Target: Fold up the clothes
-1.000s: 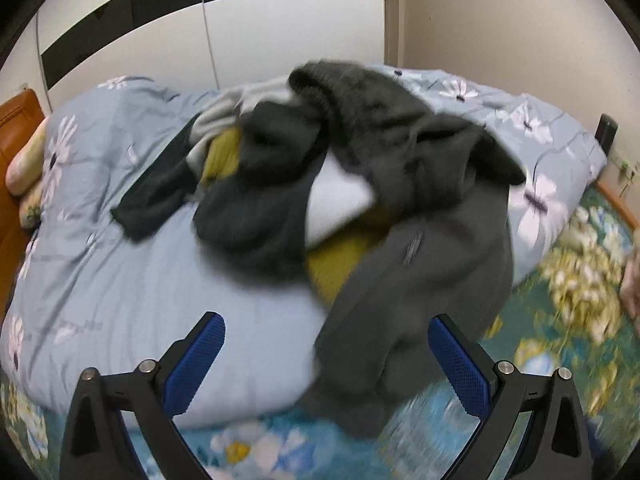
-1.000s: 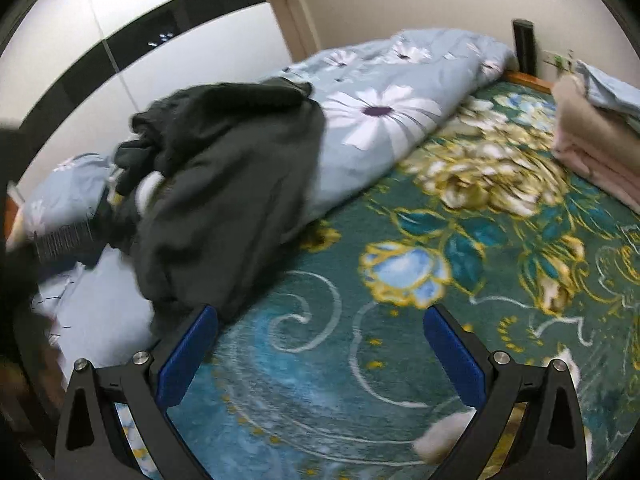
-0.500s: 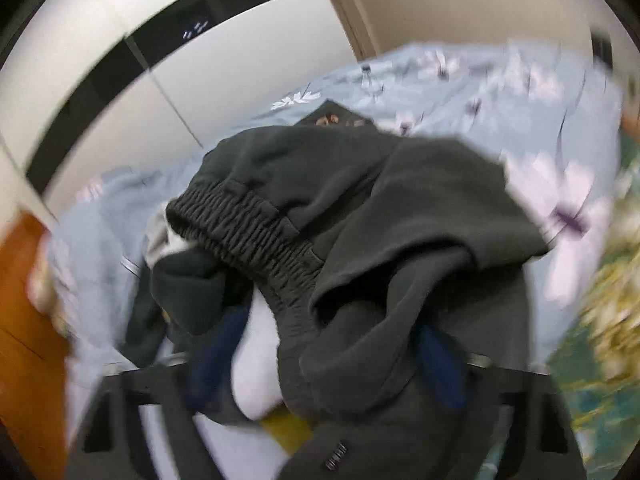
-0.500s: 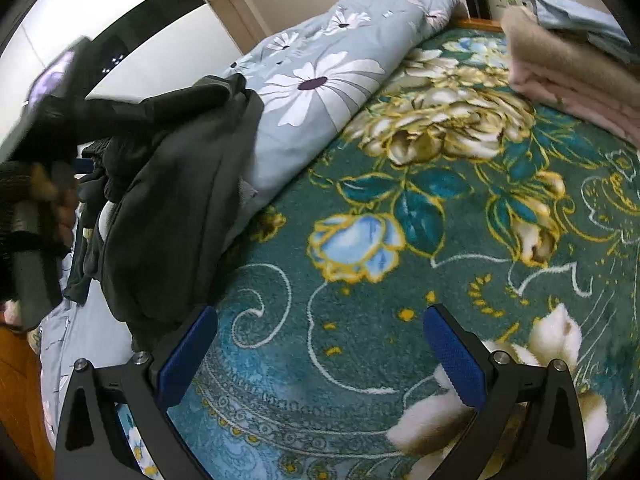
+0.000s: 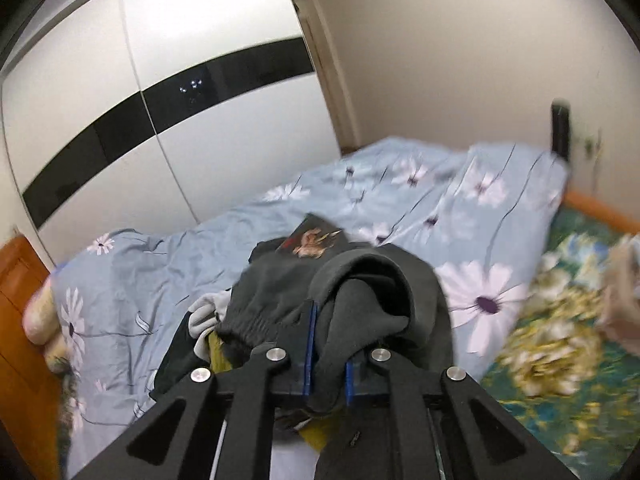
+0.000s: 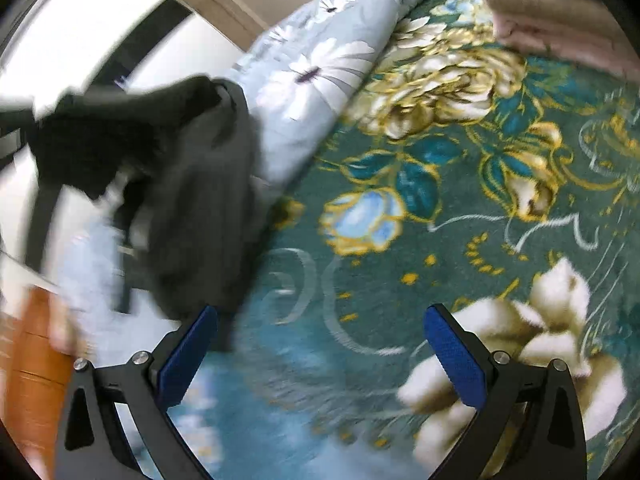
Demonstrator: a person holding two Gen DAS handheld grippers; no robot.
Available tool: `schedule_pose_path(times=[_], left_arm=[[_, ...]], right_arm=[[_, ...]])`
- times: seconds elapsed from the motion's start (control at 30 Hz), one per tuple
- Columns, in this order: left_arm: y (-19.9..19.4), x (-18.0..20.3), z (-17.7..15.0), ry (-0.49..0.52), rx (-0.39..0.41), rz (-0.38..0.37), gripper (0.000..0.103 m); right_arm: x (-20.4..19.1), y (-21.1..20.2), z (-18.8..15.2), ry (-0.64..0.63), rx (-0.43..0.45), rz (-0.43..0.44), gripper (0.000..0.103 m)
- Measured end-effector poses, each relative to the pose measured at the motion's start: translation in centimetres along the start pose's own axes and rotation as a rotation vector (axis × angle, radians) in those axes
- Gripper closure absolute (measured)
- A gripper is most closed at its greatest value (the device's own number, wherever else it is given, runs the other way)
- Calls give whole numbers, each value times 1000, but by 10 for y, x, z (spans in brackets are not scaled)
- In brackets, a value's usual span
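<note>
A dark grey sweat garment with an elastic waistband tops a loose pile of clothes on the bed. My left gripper has its jaws closing, and its blue pads pinch a fold of that grey fabric, which hangs lifted from the pile. Under it lie a white piece, a mustard piece and a black printed top. In the right wrist view the same grey garment hangs blurred at the left. My right gripper stands open over the teal floral bedspread, with nothing between its fingers.
A light blue flowered duvet lies bunched across the bed behind the pile. A stack of folded pink and beige cloth sits at the far right. A white and black wardrobe stands behind, and a wooden headboard at the left.
My left gripper went from open in front of the pile to closed on the grey garment and rose with it. My right gripper rolled and slid over the bedspread, still open.
</note>
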State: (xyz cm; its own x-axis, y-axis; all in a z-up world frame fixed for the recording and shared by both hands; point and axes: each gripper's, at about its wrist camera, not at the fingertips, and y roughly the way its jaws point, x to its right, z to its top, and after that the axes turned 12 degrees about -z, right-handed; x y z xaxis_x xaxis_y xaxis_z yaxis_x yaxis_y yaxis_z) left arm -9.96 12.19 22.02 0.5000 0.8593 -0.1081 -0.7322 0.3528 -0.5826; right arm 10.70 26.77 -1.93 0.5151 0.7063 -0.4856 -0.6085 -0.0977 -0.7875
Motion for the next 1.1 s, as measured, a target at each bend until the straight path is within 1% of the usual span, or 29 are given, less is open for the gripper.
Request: schedule_pose_path(times=[0.03,0.13,0.23,0.3,0.33,0.4,0.53,0.63,0.77,0.83,0.9,1.0,1.07,1.1], left_arm=[[-18,-8,-4,-9,11,-21,91],[-65,-36,-22,-50,41,-63,91],[-104,-60,-39,-101,73,-56,91],[-126,-71,-47,-115,101,-49,92],[-145,-76,-53,-112,124,-38,92],[-180,-83,-59,-100,170,-20,92],[-252,-97,-61,-57,270,13,93],[-291,-104,-62,-26,314,23,93],[-330,-107,-63,-9,372,31,94],[-347,-104,-55,25,422,45,94],[-354,-100,-41,59,454,44,94],[-351,-86,-16,89,470,-17,94],[-345,-73,-2,117,473,-39,94],[-340,-63,7,132,474,-62,94]], right_arm=[[7,-10,3,27,-2,67,0],[22,-50,22,50,61,122,0],[39,-94,32,131,124,192,0],[39,-114,30,163,149,248,0],[36,-120,27,160,153,262,0],[23,-128,16,121,138,268,0],[3,-125,-9,65,59,280,0],[-18,-123,-28,7,-1,292,0],[-41,-119,-52,-98,-60,267,0],[-43,-116,-60,-99,-90,276,0],[-39,-113,-65,-53,-127,302,0],[-34,-112,-71,13,-167,361,0],[-34,-113,-75,23,-182,373,0],[-35,-115,-76,21,-185,376,0]])
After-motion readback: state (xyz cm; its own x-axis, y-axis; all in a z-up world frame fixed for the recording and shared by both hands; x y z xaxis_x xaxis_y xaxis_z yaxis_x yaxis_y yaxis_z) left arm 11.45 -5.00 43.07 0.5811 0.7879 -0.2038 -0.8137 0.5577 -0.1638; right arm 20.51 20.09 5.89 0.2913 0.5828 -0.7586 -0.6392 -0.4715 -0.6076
